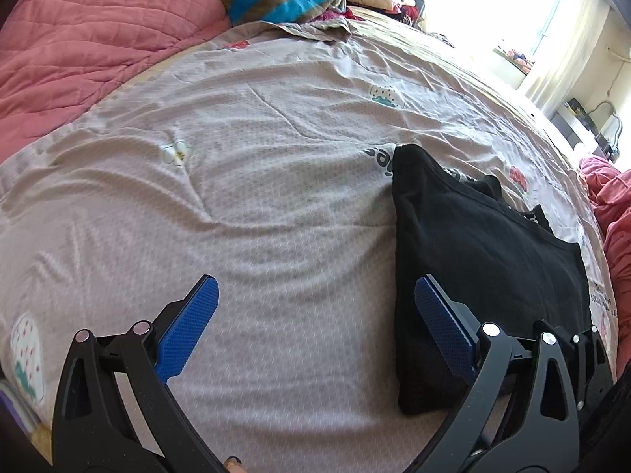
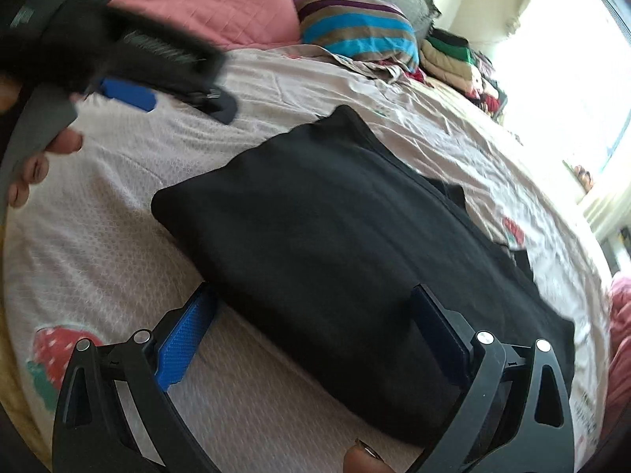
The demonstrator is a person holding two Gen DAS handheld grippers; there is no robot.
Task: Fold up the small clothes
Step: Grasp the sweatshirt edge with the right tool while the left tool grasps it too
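A: Looking along the left claw (image 1: 315, 327), what do you get?

B: Its blue pads (image 1: 187, 331) stand wide apart, nothing between them, only the pale printed bed sheet (image 1: 244, 157) below. The black folded garment (image 1: 485, 260) lies on the sheet to that claw's right; the right pad sits just over the garment's near left edge, though I cannot tell whether it touches.

A: And the right claw (image 2: 315, 335)?

B: Also spread wide. The same black garment (image 2: 335, 236) lies flat on the bed sheet (image 2: 98, 256) straight ahead of it, and its near edge runs between the two fingers. The right finger is over the cloth, the left one over bare sheet just beside the garment's edge. Neither claw holds anything.

A: What shows past the garment?

B: Far ahead and left of the right claw, a pink quilted cover (image 2: 213, 4) and a striped pillow (image 2: 355, 27); further right, a pile of folded clothes (image 2: 449, 59) near a bright window. In the upper left of the right wrist view the left claw (image 2: 157, 96) appears blurred, with a hand (image 2: 43, 157) gripping its handle
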